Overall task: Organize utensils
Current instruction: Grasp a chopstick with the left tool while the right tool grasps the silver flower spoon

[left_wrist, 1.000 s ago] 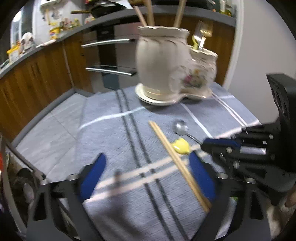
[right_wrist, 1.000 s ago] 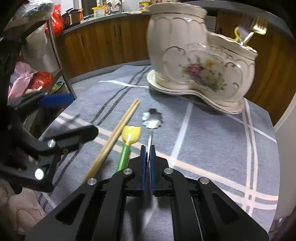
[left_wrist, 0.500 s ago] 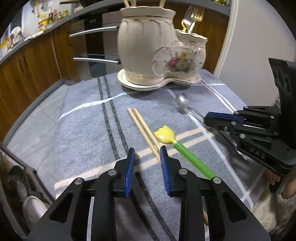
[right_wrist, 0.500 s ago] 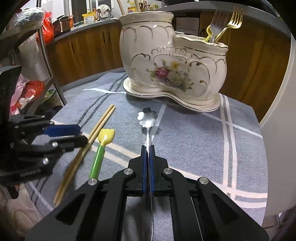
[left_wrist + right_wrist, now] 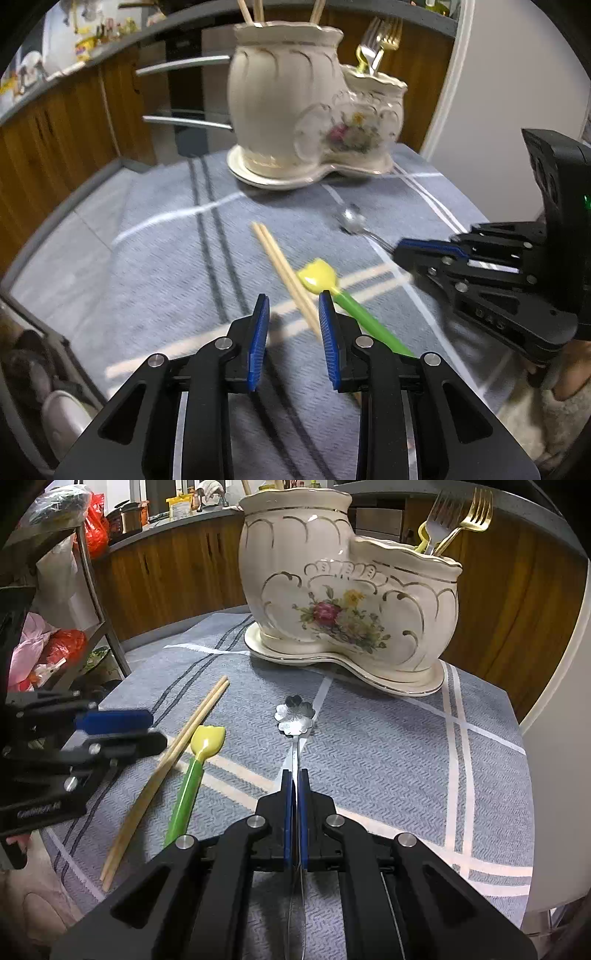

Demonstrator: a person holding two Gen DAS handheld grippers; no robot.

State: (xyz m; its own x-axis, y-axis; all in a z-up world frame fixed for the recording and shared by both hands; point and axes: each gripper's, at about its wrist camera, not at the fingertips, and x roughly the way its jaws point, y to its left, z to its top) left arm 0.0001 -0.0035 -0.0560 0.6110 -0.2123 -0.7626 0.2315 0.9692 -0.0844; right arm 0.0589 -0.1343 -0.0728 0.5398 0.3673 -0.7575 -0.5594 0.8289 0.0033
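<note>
Grey striped cloth [image 5: 388,746] underlies everything: right gripper [image 5: 294,775] clamps the spoon [image 5: 295,716] toward twelve o'clock; left gripper [image 5: 293,306] gapes over chopsticks [image 5: 284,269].

The utensil holder [image 5: 347,602] is glazed ceramic, cream and glossy, with thin gilt lines and a painted flower spray. The tablecloth [image 5: 388,753] is woven cloth, matt, with a fine herringbone texture. The chopsticks [image 5: 166,771] look like pale, unvarnished wood or bamboo, dull in finish. The small spoon [image 5: 194,771] seems to be smooth plastic, with a yellow bowl and green handle, slightly shiny. The flower-shaped spoon [image 5: 295,716] is polished metal, mirror-bright. One fork [image 5: 441,520] is silvery metal, the other fork [image 5: 474,511] gold-toned. The right gripper [image 5: 294,779] is matt black plastic with blue pads [image 5: 286,812], probably rubbery, and bright metal screws.
</note>
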